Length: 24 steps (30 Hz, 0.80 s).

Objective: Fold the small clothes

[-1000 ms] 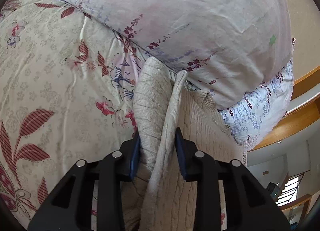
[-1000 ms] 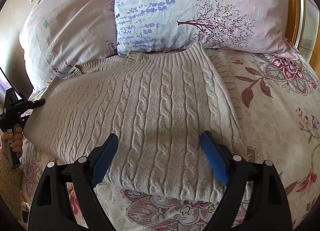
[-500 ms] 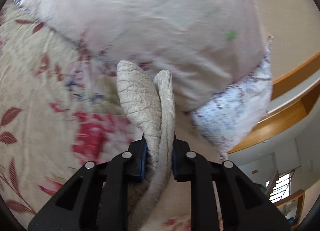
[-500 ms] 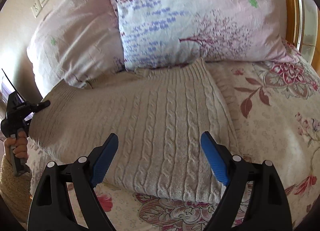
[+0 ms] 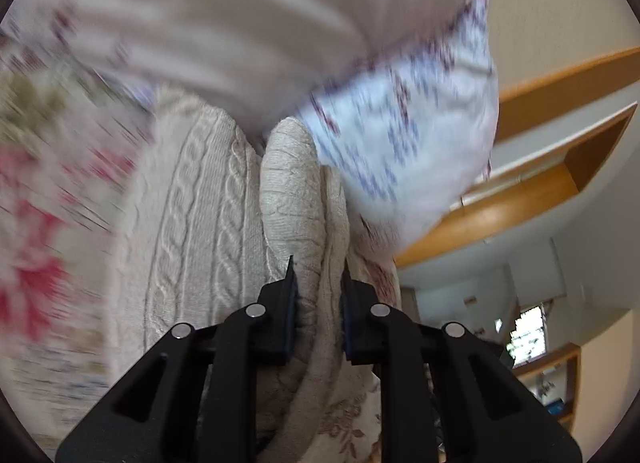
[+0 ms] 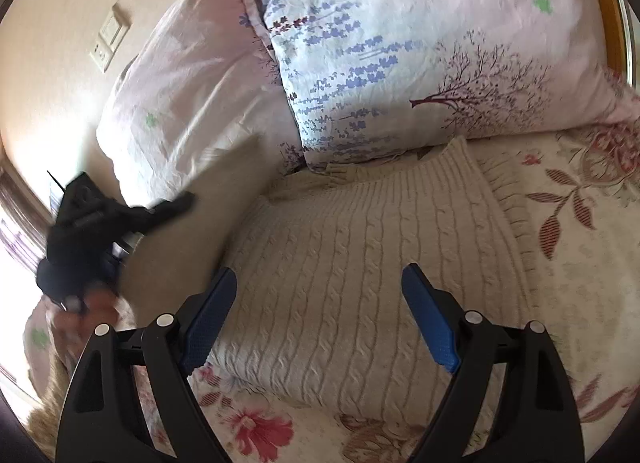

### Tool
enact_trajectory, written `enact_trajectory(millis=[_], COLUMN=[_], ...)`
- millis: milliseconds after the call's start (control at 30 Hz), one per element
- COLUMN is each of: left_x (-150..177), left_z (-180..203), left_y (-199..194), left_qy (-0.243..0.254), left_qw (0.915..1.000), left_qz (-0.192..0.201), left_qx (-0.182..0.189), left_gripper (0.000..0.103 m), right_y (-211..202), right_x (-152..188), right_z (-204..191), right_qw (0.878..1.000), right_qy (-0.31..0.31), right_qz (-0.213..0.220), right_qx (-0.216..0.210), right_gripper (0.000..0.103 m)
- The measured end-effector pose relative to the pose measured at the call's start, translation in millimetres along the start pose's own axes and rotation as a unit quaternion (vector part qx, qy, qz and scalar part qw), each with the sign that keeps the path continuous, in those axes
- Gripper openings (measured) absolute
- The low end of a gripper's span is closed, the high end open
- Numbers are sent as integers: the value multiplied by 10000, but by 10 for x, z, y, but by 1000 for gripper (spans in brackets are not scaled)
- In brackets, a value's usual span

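The left gripper (image 5: 316,291) pinches a raised fold of the cream cable-knit sweater (image 6: 360,283), which lies on the floral bed (image 6: 580,303) at 6 o'clock from the pillows (image 6: 400,63), while the right gripper (image 6: 316,319) hovers spread wide above it, holding nothing.

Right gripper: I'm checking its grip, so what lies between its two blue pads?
Only the cable-knit sweater, lying on the bed below the wide-open right gripper; neither pad touches it. The right wrist view shows this.

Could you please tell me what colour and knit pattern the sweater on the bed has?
The knitted sweater is cream-beige with a cable-knit pattern, clearest in the right wrist view.
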<state>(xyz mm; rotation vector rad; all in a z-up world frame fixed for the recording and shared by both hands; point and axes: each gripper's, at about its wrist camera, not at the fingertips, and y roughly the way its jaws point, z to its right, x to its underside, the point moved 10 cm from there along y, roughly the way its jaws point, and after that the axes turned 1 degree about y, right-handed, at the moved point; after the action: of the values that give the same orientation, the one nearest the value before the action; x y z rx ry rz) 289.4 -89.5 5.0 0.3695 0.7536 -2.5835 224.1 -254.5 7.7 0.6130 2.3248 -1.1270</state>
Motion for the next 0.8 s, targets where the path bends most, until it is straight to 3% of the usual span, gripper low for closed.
enact_trajectory(millis=[133, 200, 300, 400, 467, 567, 667, 800], left_x=[183, 211, 226, 143, 61, -8, -6, 153], left_z=[-31, -14, 99, 154, 82, -135, -371, -623], left_y=[383, 404, 289, 18, -216, -466, -474, -351], left_qy=[117, 119, 100, 337, 670, 1029, 1088, 1086], left_qw=[9990, 9988, 9973, 9983, 9977, 9901, 9840, 9792], left_qz=[-375, -476, -620, -322, 15, 296, 213, -176], left_qx=[-208, -36, 371, 359, -82, -905, -1393, -1703], left_gripper=[20, 23, 45, 56, 62, 66, 66, 66], right_y=[92, 132, 196, 244, 286, 371, 489, 630], right_x=[-3, 8, 4, -9, -13, 12, 82, 145], right_z=[64, 91, 71, 20, -3, -23, -73, -102], right_qw=[9989, 9974, 9950, 9914, 9889, 9862, 9830, 9841], right_qy=[378, 564, 724, 887, 1012, 1116, 1152, 1080], right_qz=[-140, -261, -395, -513, -595, -763, -999, -1119], right_qx=[-234, -372, -555, -809, -916, -956, -1022, -856], right_gripper=[86, 86, 86, 86, 85, 75, 71, 66])
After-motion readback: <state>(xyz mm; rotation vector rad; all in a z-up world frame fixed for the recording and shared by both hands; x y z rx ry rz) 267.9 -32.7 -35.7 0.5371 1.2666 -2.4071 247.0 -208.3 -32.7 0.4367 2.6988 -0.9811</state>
